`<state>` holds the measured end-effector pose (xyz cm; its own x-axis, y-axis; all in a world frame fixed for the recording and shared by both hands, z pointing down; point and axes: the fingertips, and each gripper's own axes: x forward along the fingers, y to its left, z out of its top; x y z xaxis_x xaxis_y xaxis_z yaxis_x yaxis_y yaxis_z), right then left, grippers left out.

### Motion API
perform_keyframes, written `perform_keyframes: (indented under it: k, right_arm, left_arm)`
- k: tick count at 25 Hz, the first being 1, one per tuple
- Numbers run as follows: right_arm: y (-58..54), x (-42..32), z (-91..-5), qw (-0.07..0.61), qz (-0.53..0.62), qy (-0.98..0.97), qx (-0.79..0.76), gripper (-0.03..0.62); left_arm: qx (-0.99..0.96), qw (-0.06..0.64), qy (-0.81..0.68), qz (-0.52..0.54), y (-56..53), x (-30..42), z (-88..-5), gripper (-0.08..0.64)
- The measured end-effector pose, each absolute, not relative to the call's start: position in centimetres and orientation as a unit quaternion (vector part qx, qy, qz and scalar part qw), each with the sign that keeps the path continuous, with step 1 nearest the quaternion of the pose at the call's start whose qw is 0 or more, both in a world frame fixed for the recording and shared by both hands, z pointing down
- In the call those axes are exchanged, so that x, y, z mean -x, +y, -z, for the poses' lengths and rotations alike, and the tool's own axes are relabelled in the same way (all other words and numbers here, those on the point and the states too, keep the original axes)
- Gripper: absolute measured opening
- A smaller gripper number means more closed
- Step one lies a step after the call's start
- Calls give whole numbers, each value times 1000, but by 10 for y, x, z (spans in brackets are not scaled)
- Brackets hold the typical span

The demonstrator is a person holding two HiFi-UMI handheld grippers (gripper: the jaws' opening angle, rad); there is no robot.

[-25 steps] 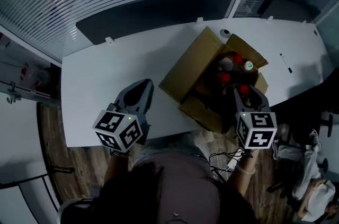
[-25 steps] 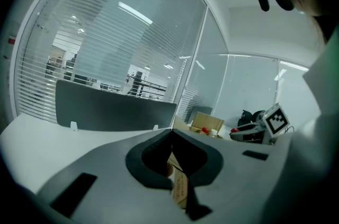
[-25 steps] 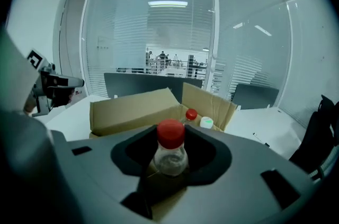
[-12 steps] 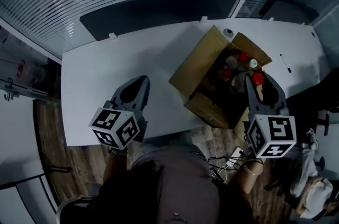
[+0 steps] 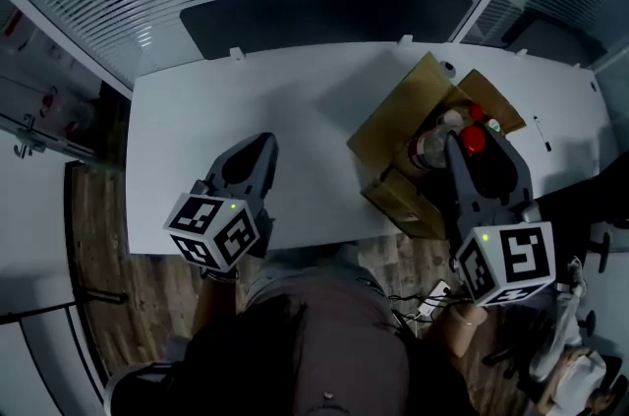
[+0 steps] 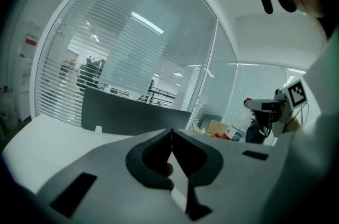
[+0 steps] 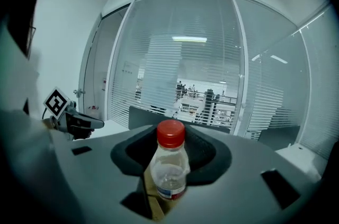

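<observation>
Grey right gripper (image 5: 479,158) squeezes a clear, red-capped bottle (image 7: 169,164), held upright over the open cardboard box (image 5: 391,131) at the white table's (image 5: 226,104) right end. Left gripper (image 5: 251,153), jaws pressed together on nothing, hovers well to the left.

My right gripper (image 5: 472,148) is grey, its pads (image 7: 207,157) are black, and its cube (image 5: 506,262) has black-and-white square markers. The bottle (image 7: 169,170) is clear, with a red cap (image 7: 170,134) and a white and blue label. The box (image 5: 388,124) is brown and the table (image 5: 246,99) is white.
</observation>
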<state>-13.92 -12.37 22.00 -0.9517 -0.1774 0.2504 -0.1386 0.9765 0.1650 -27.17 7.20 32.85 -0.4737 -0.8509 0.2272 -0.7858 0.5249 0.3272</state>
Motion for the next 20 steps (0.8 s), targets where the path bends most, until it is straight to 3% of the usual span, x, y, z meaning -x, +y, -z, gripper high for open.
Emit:
perform_keyframes:
  k: [20]
  right_arm:
    - [-10, 208, -214, 90, 82, -988, 97, 167]
  left_arm:
    - [-383, 162, -905, 93, 166, 271, -320, 9]
